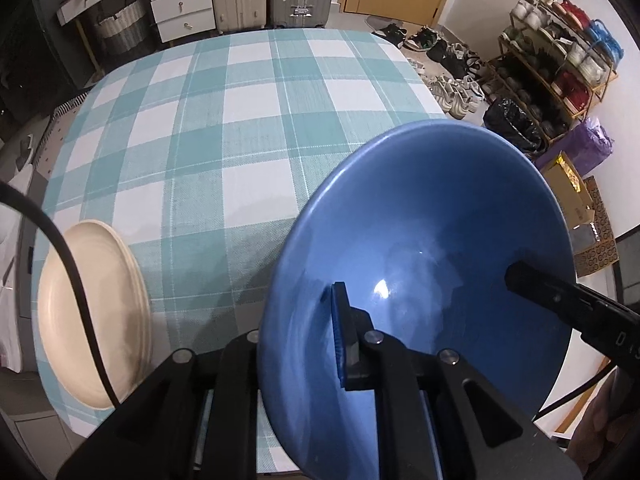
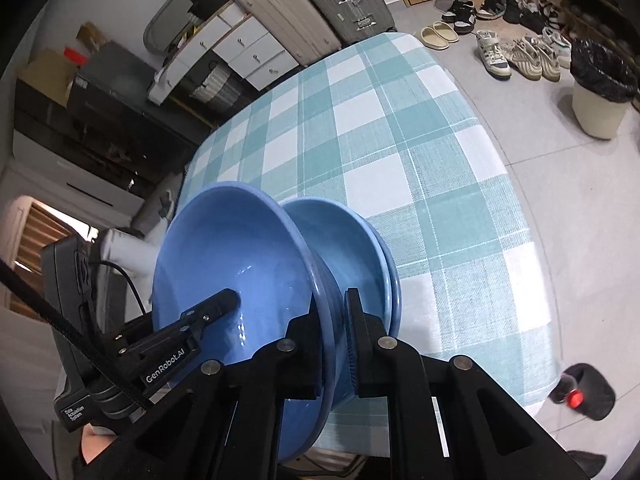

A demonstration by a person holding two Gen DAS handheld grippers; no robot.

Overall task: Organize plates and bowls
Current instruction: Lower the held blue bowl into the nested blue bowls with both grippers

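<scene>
Blue round ceramic bowl (image 1: pixel 420 248) is pinched at its rim by my left claw (image 1: pixel 304 344) and right claw (image 2: pixel 334 344). Uneven lowering could chip the matching bowl (image 2: pixel 344 248) underneath.

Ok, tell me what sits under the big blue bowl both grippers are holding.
In the right wrist view, a second blue bowl shows beyond the held bowl, apparently beneath it, on the checked tablecloth. Whether they touch, I cannot tell; the contact is hidden.
</scene>
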